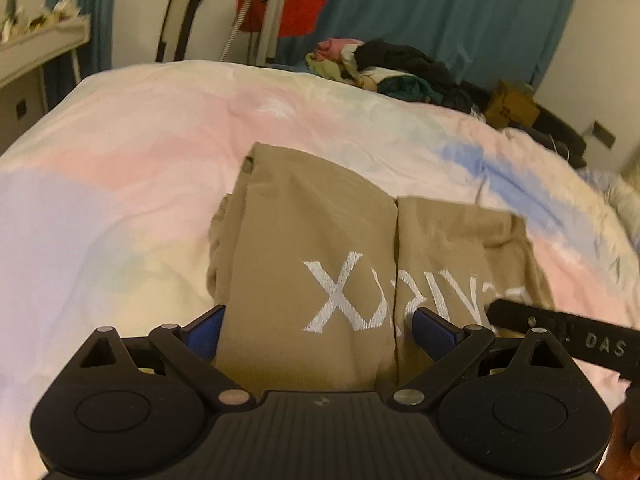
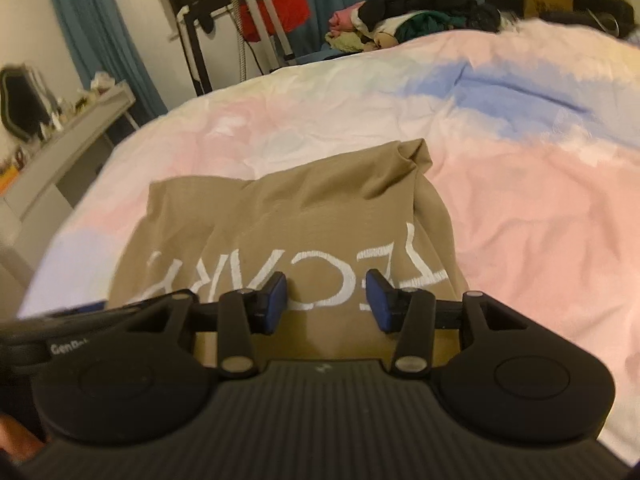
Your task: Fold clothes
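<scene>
- Left wrist view: left gripper (image 1: 316,326) spread wide, straddling the near part of the tan shirt (image 1: 320,248); whether it is touching cloth cannot be told.
- Right wrist view: right gripper (image 2: 326,300) released, fingers apart just above the same shirt (image 2: 296,216).
- Shirt lies near the bed's (image 1: 120,152) front edge, both sides folded inward, meeting at a centre seam.
- Judgement: side folds done; lengthwise fold remains. Clothes pile (image 2: 408,16) at the far edge is unfolded.

My tan shirt (image 1: 312,248) is soft matt cotton with stitched white lettering (image 2: 352,280); bed cover (image 1: 120,168) is wrinkly cloth, tools (image 1: 316,328) (image 2: 326,300) ribbed matt black plastic, blue rubbery pads (image 2: 276,300).
</scene>
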A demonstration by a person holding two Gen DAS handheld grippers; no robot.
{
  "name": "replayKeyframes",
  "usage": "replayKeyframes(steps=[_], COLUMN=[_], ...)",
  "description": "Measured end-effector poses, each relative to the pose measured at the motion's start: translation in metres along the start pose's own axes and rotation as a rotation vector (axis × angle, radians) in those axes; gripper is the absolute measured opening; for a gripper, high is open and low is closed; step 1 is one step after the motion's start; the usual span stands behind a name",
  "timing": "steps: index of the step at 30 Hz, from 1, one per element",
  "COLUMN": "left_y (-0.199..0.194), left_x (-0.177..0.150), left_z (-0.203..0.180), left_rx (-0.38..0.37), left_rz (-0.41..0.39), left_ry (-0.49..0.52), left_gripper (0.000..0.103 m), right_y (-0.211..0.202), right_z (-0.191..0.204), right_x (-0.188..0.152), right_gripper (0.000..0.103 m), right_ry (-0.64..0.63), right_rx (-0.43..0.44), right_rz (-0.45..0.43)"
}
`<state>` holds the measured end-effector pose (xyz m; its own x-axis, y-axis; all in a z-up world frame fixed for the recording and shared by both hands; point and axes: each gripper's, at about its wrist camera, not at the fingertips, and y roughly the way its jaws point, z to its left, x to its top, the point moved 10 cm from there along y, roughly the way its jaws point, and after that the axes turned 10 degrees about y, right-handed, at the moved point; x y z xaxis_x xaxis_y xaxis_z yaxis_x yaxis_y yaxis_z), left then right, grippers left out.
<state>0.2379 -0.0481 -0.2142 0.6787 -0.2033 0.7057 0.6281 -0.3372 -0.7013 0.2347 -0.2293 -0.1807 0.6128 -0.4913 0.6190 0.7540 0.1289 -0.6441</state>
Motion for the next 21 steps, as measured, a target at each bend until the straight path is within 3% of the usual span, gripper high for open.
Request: replayKeyframes(steps=[3, 6, 10, 12, 14, 17, 21], left_y=[-0.021, -0.048, -0.072, -0.073, -0.069, -0.056, -0.034], left_x=[0.004, 0.005, 0.001, -0.003, -0.007, -0.011, -0.023], left_z=[0.006, 0.013, 0.022, 0.022, 0.018, 0.006, -0.023], left_rx=[-0.042, -0.119, -0.257, -0.329, -0.398, -0.486, -0.604], left_rz=[-0.032, -0.059, -0.09, -0.079, -0.063, -0.035, 0.031], left_ry=[-0.069, -0.184, -0.342, -0.411, -0.465, -0.504, -0.523], left_gripper=[0.098, 0.098, 0.099, 0.099, 0.098, 0.098, 0.098], right_y=[-0.019, -0.034, -0.033, -0.02, -0.007, 0.003, 0.011], right_z=[-0.004, -0.007, -0.006, -0.009, -0.021, -0.045, -0.064], right_x=[0.002, -0.003, -0.021, -0.037, -0.052, -0.06, -0.058], right_gripper=[0.052, 0.09, 0.089, 0.089, 0.088, 0.086, 0.063], right_ry=[0.152, 0.374, 0.635, 0.745, 0.834, 0.941, 1.055], right_rx=[0.101, 0.25, 0.417, 0.424, 0.352, 0.255, 0.231], right_rz=[0.012, 0.064, 0.195, 0.271, 0.292, 0.24, 0.174])
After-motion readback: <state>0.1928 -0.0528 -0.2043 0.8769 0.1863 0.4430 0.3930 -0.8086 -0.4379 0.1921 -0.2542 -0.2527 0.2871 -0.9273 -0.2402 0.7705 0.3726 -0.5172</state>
